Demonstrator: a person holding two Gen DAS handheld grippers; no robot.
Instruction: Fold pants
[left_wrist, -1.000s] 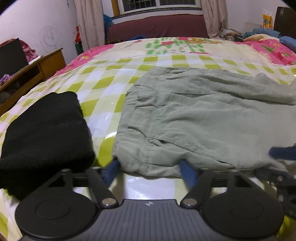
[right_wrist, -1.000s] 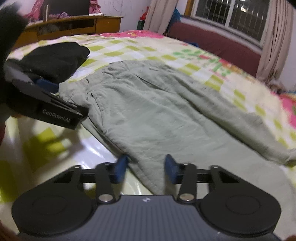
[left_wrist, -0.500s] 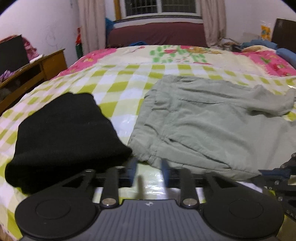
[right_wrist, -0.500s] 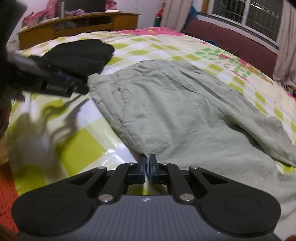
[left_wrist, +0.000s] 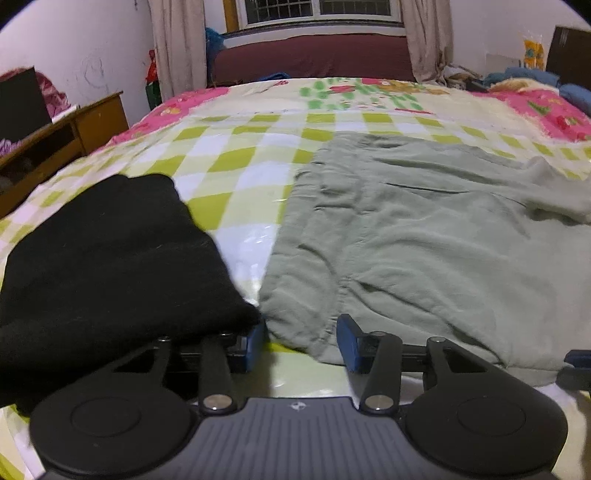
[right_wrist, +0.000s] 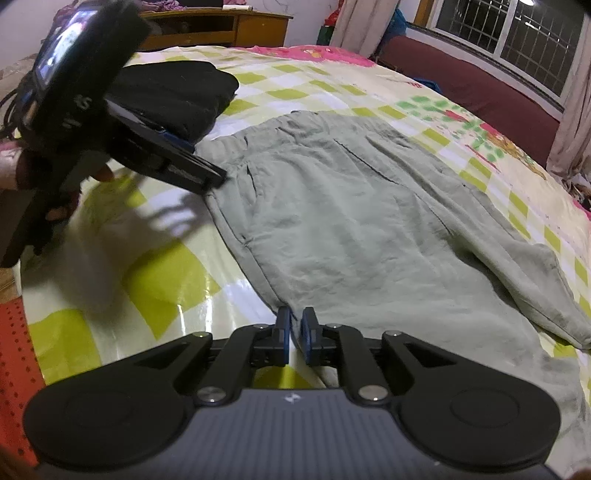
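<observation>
Grey-green pants (left_wrist: 424, 236) lie spread flat on the checked bed, waistband toward me; they also show in the right wrist view (right_wrist: 369, 229). My left gripper (left_wrist: 301, 345) is open, its blue fingertips on either side of the near-left waistband corner, not closed on it. In the right wrist view the left gripper (right_wrist: 207, 171) sits at that corner. My right gripper (right_wrist: 295, 332) is shut on the near edge of the pants.
A folded black garment (left_wrist: 110, 258) lies left of the pants, touching my left gripper. A wooden desk (left_wrist: 55, 144) stands at the far left. A dark red sofa (left_wrist: 314, 55) is beyond the bed under the window. Clothes pile at the far right.
My left gripper narrowed, moved left, then opened again at the waistband corner. My right gripper closed on the pants' near edge and stays shut.
</observation>
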